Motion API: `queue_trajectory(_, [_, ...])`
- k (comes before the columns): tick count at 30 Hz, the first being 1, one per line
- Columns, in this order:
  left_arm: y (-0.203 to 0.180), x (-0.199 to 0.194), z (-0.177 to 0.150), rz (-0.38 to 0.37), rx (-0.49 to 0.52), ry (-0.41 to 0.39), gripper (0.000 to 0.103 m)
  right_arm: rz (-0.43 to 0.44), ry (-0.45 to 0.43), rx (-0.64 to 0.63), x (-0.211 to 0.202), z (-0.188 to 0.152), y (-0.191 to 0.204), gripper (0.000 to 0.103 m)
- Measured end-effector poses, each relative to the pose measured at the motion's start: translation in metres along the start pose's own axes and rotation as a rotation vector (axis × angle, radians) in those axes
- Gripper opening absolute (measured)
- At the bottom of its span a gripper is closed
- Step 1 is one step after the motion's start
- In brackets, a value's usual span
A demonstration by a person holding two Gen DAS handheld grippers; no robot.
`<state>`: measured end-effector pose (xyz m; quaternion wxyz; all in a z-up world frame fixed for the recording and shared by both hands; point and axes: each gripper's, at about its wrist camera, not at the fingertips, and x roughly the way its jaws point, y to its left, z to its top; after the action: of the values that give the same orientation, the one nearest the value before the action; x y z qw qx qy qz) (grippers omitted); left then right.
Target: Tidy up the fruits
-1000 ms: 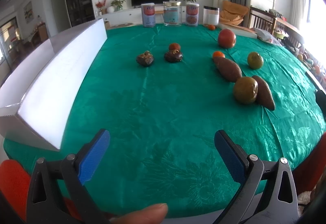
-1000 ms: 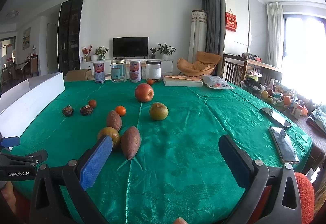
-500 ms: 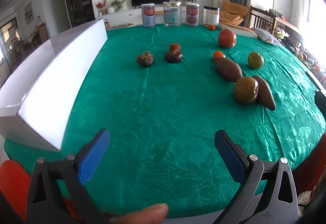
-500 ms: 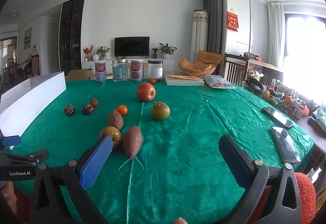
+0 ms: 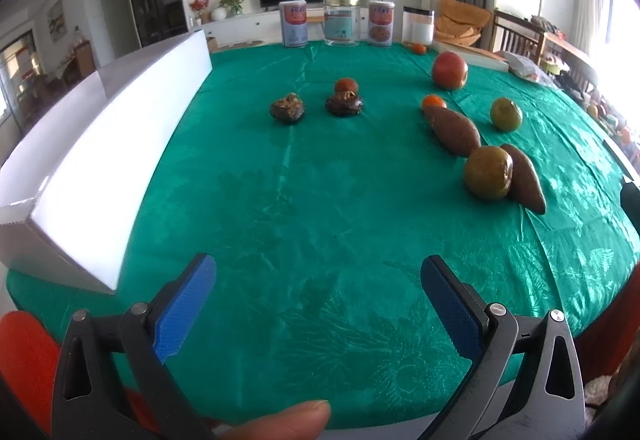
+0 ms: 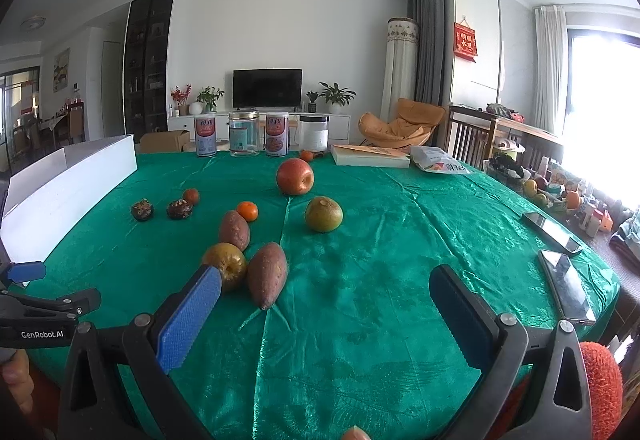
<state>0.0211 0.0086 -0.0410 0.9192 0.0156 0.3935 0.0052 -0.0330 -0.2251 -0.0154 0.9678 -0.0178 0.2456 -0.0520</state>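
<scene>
Left to right on the green tablecloth (image 6: 400, 240): white box (image 6: 72, 192), left gripper (image 5: 318, 304) spread wide and empty, scattered fruits including the red apple (image 6: 295, 176), right gripper (image 6: 325, 314) likewise wide and empty.

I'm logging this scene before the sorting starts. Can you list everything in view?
tablecloth: 1, green, covers the table
box: 1, white, left edge
apple: 1, red, far centre
round fruits: 2, greenish-brown, mid table
sweet potatoes: 2, reddish-brown, mid table
small oranges: 3, orange, scattered
dark fruits: 2, brown, near box
jars and cans: 4, far edge
phones: 2, dark, right edge
left hand-held gripper: open, empty
right hand-held gripper: open, empty
</scene>
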Motion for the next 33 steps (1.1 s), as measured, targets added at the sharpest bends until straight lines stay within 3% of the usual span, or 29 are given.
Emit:
queue_trajectory(4, [0.001,0.012,0.007,0.004,-0.006,0.015,0.103,0.012,0.007,0.001,0.002,-0.002,-0.001,0.103])
queue_trajectory(8, [-0.002,0.03,0.006,-0.015,-0.008,0.081,0.103,0.021,0.041,0.003,0.009,-0.004,-0.001,0.103])
queue_trajectory(13, [-0.009,0.042,-0.006,0.002,0.049,0.141,0.103,0.032,0.067,0.018,0.016,-0.007,-0.004,0.103])
queue_trajectory(22, [0.001,0.045,-0.006,-0.041,0.006,0.153,0.103,0.156,0.162,0.045,0.033,-0.016,-0.008,0.103])
queue_trajectory(33, [0.002,0.044,-0.006,-0.06,0.024,0.159,0.103,0.124,0.243,0.072,0.05,-0.025,-0.012,0.103])
